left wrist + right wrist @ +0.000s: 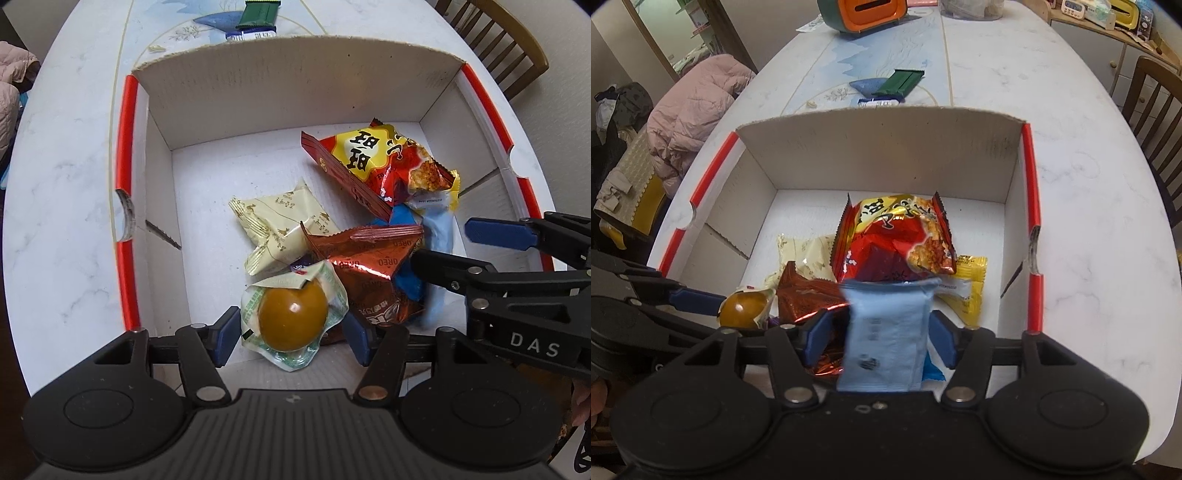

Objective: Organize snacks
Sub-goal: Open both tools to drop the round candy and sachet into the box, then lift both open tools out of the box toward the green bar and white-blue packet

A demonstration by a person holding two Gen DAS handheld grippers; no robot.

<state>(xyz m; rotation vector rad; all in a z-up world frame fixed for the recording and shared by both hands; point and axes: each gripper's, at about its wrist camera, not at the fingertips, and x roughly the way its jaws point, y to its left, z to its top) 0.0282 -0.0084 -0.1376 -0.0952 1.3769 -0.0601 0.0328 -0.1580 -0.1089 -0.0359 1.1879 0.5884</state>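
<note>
A white cardboard box (277, 103) (879, 158) with red edges holds a red-and-yellow cracker bag (384, 158) (894, 236), a cream packet (280, 221), a brown Oreo packet (369, 266) and a yellow packet (971, 284). My left gripper (291, 338) points down into the box, and a wrapped brown egg (291, 317) (742, 306) lies between its pads, which do not squeeze it. My right gripper (881, 339) stands open. A blurred light-blue packet (886, 339) hangs loose between its pads, with a gap on each side.
Beyond the box on the marble-pattern table lie a green bar (901, 81) and a blue-and-white packet (879, 101). An orange-and-green container (864, 14) stands at the far end. A wooden chair (1160, 110) is on the right and a pink jacket (698, 107) on the left.
</note>
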